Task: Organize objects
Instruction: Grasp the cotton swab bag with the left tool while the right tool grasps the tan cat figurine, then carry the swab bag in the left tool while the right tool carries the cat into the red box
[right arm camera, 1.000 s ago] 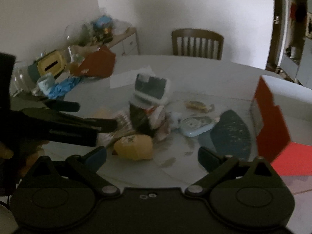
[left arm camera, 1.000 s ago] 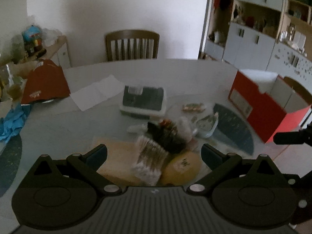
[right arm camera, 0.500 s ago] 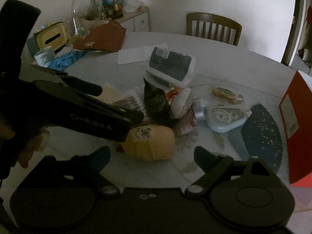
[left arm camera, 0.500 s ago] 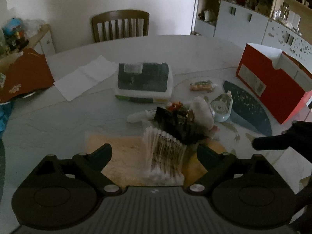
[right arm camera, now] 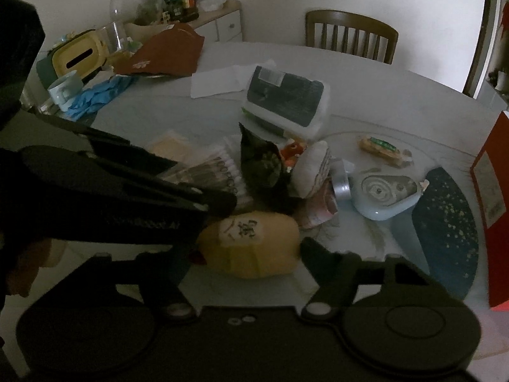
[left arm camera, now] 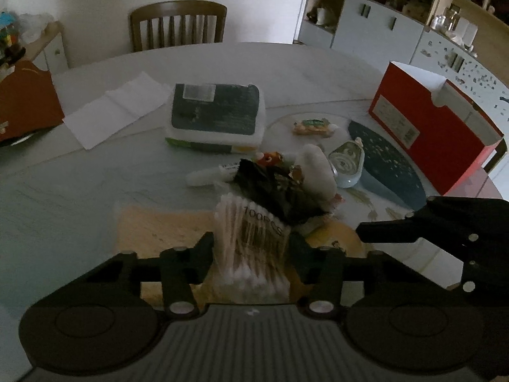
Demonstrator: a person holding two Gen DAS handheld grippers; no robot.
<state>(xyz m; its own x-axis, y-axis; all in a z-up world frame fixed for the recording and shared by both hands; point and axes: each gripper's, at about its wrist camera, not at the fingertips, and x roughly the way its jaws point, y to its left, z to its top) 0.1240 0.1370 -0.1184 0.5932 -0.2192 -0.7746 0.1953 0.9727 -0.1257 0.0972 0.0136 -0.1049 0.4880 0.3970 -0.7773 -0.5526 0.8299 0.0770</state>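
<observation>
We are closing the left tool [left arm camera: 251, 248] on the cotton swab pack [left arm camera: 251, 248], lower centre of frame, and the right tool [right arm camera: 245, 248], jaws narrowing, around the yellow pouch [right arm camera: 251, 243] on the bench [left arm camera: 79, 175]. Squeeze gently; lift straight.

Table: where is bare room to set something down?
Free: the table left of the cotton swabs, below the white paper; also the far side between wipes pack and chair. Crowded: the pile from cotton swabs toward red box.

The left gripper [right arm camera: 203, 187] is hiding part of the cotton swab pack [right arm camera: 219, 172]; the frame edge is cutting off the red box [right arm camera: 493, 197].
</observation>
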